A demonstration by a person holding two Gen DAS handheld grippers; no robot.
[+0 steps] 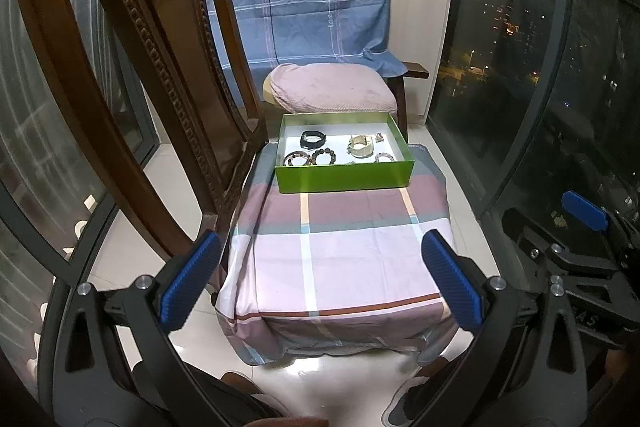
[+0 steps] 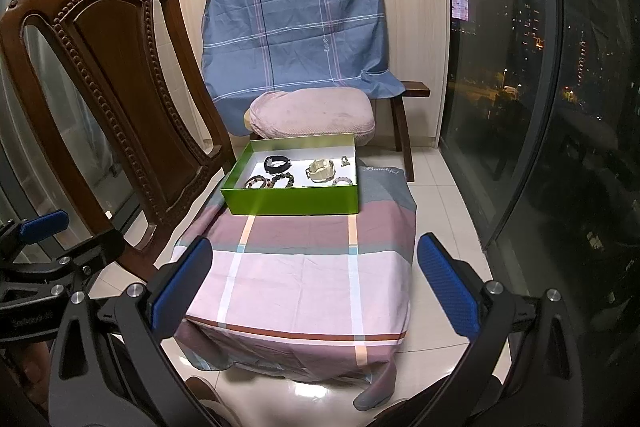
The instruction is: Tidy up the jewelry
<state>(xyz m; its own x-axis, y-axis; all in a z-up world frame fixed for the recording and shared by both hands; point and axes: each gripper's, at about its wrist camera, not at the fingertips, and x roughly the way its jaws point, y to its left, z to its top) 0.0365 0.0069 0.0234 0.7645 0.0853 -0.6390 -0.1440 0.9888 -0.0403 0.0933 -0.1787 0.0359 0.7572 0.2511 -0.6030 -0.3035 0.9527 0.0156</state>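
Note:
A green box [image 1: 344, 178] [image 2: 292, 202] with a white floor sits at the far end of a low table draped in a pink checked cloth [image 1: 340, 259] [image 2: 304, 279]. Inside lie a black band [image 1: 313, 137] [image 2: 277, 162], a cream bracelet [image 1: 362, 145] [image 2: 320, 171], dark bead bracelets [image 1: 323, 157] [image 2: 282, 180] and a pale bead bracelet [image 1: 385, 157] [image 2: 343, 181]. My left gripper [image 1: 320, 279] and right gripper [image 2: 316, 283] both stand open over the table's near end, well short of the box, with nothing between their fingers.
A carved wooden chair [image 1: 132, 75] [image 2: 108, 87] stands close on the left of the table. Behind the box is a stool with a pink cushion [image 1: 332, 87] [image 2: 312, 113] and a blue checked sheet [image 2: 296, 23]. Dark windows [image 2: 560, 107] line the right side.

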